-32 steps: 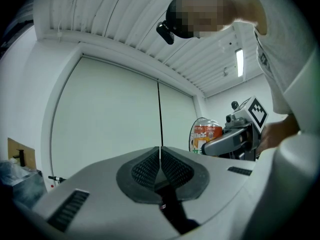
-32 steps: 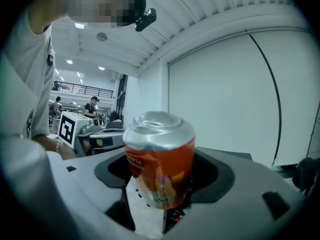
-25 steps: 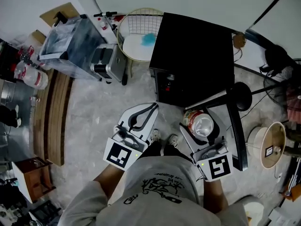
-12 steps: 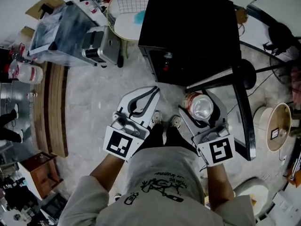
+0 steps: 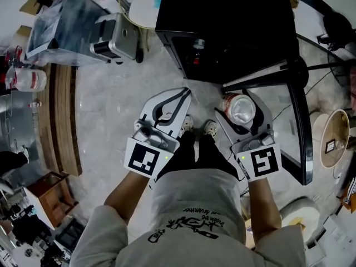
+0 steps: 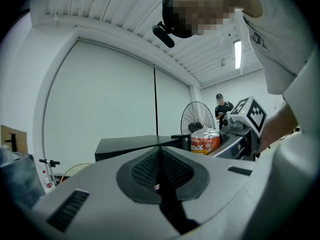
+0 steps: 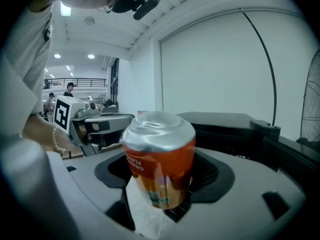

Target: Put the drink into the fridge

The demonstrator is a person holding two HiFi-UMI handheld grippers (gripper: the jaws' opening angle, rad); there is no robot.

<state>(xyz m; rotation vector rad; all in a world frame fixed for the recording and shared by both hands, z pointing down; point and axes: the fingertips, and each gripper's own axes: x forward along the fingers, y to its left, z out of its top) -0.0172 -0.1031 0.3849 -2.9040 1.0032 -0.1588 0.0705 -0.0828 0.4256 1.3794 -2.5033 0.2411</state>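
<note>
Both grippers have sunk and drawn closer to the black mini fridge [image 5: 222, 15], whose door [image 5: 298, 127] stands open at the right. The right gripper [image 5: 241, 103] clamps an orange drink can [image 7: 159, 156] with a dented silver top, upright between its wide-set jaws, just in front of the fridge. The left gripper [image 5: 179, 98], level beside it, has its jaws together on nothing.

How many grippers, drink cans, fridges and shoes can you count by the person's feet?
grippers: 2, the left gripper and the right gripper
drink can: 1
fridge: 1
shoes: 2
total: 6
</note>
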